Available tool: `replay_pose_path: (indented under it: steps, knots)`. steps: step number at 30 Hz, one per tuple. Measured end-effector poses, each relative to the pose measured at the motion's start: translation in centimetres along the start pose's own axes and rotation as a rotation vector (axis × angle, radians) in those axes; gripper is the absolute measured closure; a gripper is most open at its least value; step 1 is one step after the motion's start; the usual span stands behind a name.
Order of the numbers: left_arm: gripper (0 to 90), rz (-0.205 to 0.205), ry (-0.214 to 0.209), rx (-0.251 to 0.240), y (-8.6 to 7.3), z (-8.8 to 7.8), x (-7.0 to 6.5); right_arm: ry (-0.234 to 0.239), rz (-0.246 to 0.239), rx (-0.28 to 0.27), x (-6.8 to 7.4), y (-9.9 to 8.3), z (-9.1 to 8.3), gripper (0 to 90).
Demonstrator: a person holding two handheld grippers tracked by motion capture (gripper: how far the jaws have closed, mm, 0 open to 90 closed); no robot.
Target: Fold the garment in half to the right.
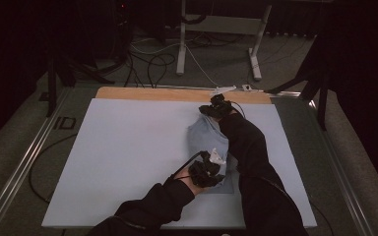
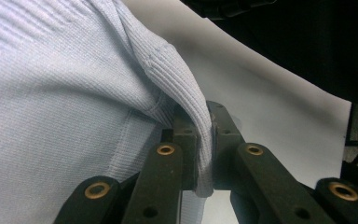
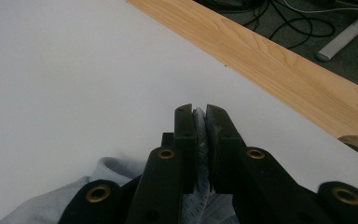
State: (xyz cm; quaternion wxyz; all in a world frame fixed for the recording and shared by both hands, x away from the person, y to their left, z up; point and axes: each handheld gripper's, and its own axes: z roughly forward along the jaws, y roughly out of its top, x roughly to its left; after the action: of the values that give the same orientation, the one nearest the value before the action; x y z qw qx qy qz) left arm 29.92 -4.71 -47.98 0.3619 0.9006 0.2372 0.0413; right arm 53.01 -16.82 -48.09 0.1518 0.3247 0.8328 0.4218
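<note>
On the right half of the white sheet (image 1: 128,157) covering the desk, a pale blue knitted garment (image 1: 204,135) is lying in a narrow heap running from near you toward the far edge. You are pinching it at both ends. Your left tool (image 1: 211,164) is gripping the near end, and the left gripper view is giving the detail the high view is too dark to give: a ribbed hem (image 2: 186,93) of the garment (image 2: 51,116) is rising in a fold and passing down between the two black jaws, which are closed tight on it with the cloth squeezed flat between them. Your right tool (image 1: 216,109) is holding the far end, close to the strip of bare wood (image 1: 177,94) along the desk's far edge. The right gripper view is showing its jaws shut on a thin wad of the same blue knit (image 3: 200,140), with more of the garment bunching below them, and past the tips the white sheet (image 3: 74,70) and the wooden strip (image 3: 284,70) running slantwise.

The high view alone is showing how your arms are lying: your right sleeve (image 1: 251,147) is crossing over the garment and hiding its right side, while your left sleeve (image 1: 152,201) is coming in low from the near edge. Beyond the desk, that view is taking in a grey floor with cables (image 1: 152,64) and white stand legs (image 1: 256,59).
</note>
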Motion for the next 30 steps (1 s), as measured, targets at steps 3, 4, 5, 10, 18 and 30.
replay_pose_path:
  steps: [3, 4, 5, 10, 18, 30]
  knots:
    - [85.5, 0.003, 0.004, 0.005, -0.1, 0.3, 0.0, 0.015, -0.011, 0.009, -0.3, -0.2, 0.4, 84.2]
    - [85.5, -0.002, 0.003, 0.008, -0.2, 0.4, 0.0, 0.022, -0.01, 0.01, -0.4, -0.2, 0.6, 84.2]
    - [85.5, -0.009, 0.0, 0.008, -0.2, 0.5, 0.1, 0.031, -0.013, 0.007, -0.5, -0.3, 0.7, 84.2]
    - [85.4, -0.023, -0.001, 0.008, -0.2, 1.0, 0.3, 0.035, -0.007, 0.022, -0.8, -0.7, 1.5, 83.1]
    - [85.4, -0.029, -0.015, 0.018, -0.3, 1.9, 0.4, 0.065, 0.048, 0.084, -1.4, -0.8, 0.9, 49.4]
    - [85.4, -0.017, -0.006, 0.03, -0.5, 2.4, 0.3, 0.043, 0.072, 0.204, -1.6, -1.4, -1.4, 43.7]
